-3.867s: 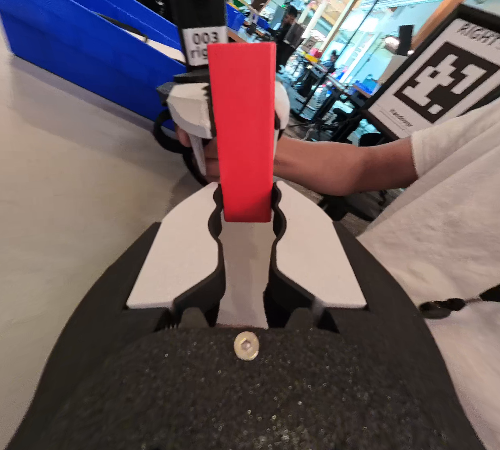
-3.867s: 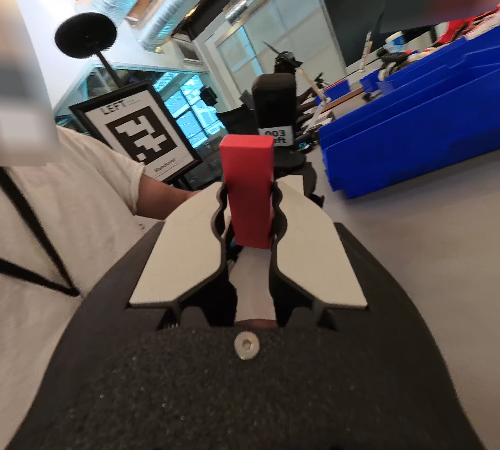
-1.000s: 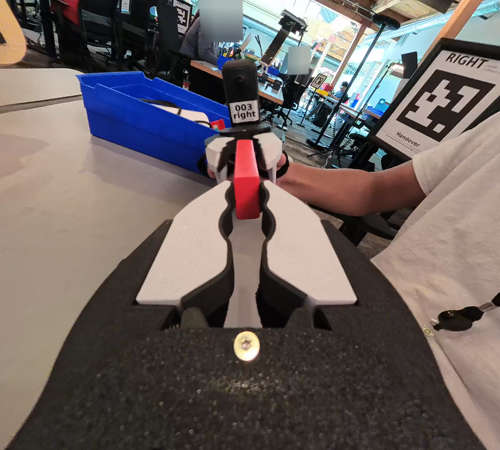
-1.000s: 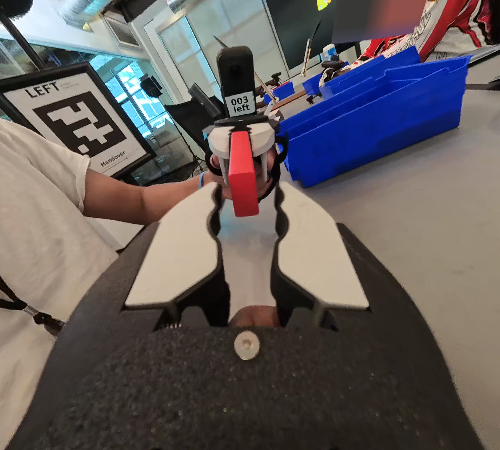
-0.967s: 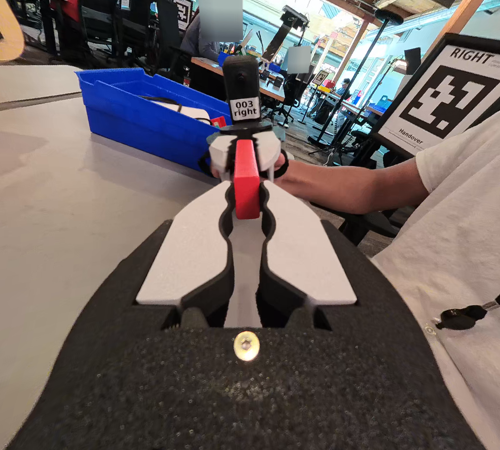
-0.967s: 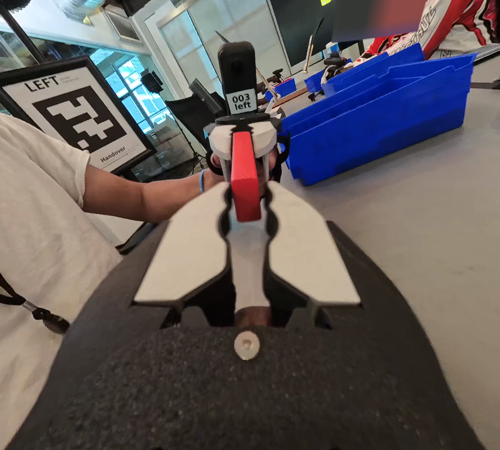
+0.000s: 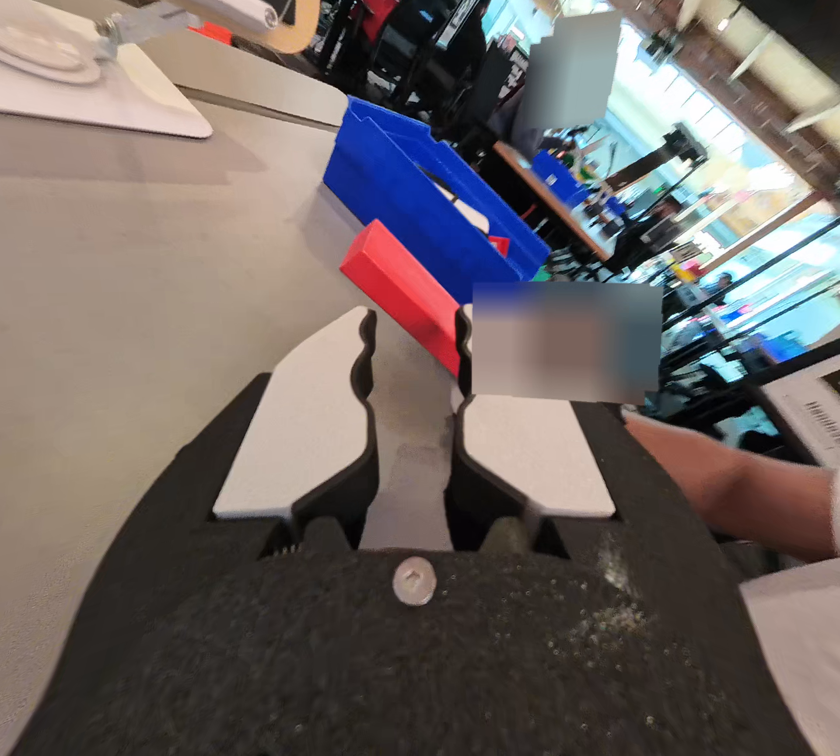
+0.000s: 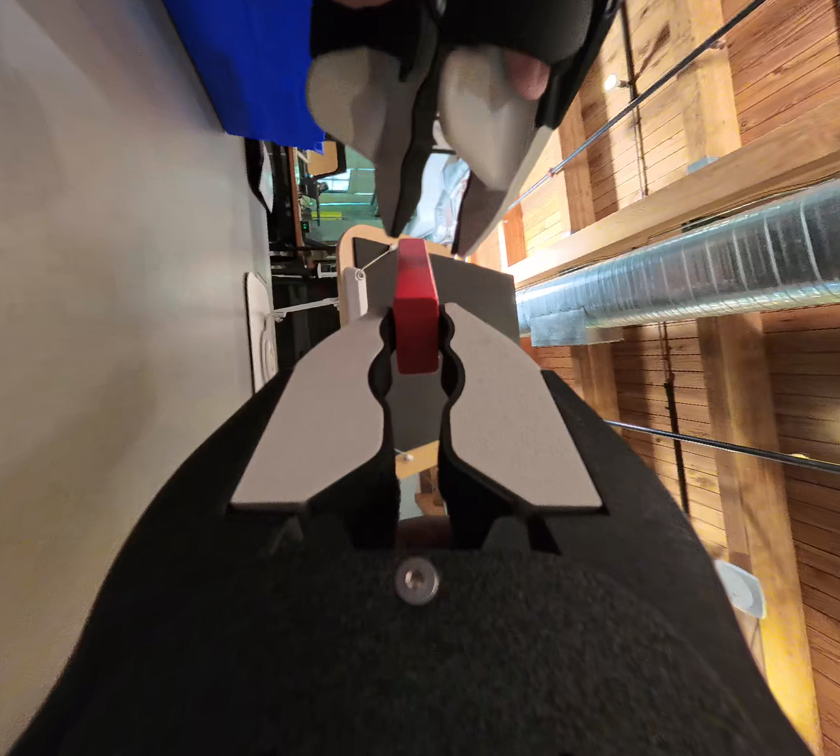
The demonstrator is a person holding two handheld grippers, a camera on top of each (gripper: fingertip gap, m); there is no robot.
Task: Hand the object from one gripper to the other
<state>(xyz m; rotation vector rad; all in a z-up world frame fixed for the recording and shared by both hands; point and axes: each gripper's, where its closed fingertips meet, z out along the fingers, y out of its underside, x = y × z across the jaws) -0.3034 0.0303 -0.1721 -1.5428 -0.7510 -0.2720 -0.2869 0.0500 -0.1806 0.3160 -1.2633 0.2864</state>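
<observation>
The right gripper [image 8: 416, 325] has the red block [image 8: 416, 334] pinched at its near end, jaws closed snugly on the two narrow sides, and the rest of the block sticks out forward past the fingertips. That free length looks deliberate: it leaves bare block for the other tool to take.

And here is the other tool. In the right wrist view the left gripper [image 8: 427, 230] hangs just beyond the block's far end, its white fingers [image 8: 363, 121] parted with a clear gap, tips pointing back at the block but not touching it. From its own camera the left gripper [image 7: 414, 348] shows the same thing: jaws open, nothing between them, only grey table [image 7: 136, 280] showing through the gap. The red block [image 7: 400, 289] lies just ahead of those tips, slanting across the view, its lower end passing behind the right-hand finger. A mosaic patch hides the spot where the right tool would be holding it in this view.

Behind the block sits the blue bin [image 7: 409, 180], close beside it; farther off is a white lamp base [image 7: 68, 66].

My read: the block rests with the right side, held up off the table, and the left is either lining up on it or clear of it — these views alone do not settle which.
</observation>
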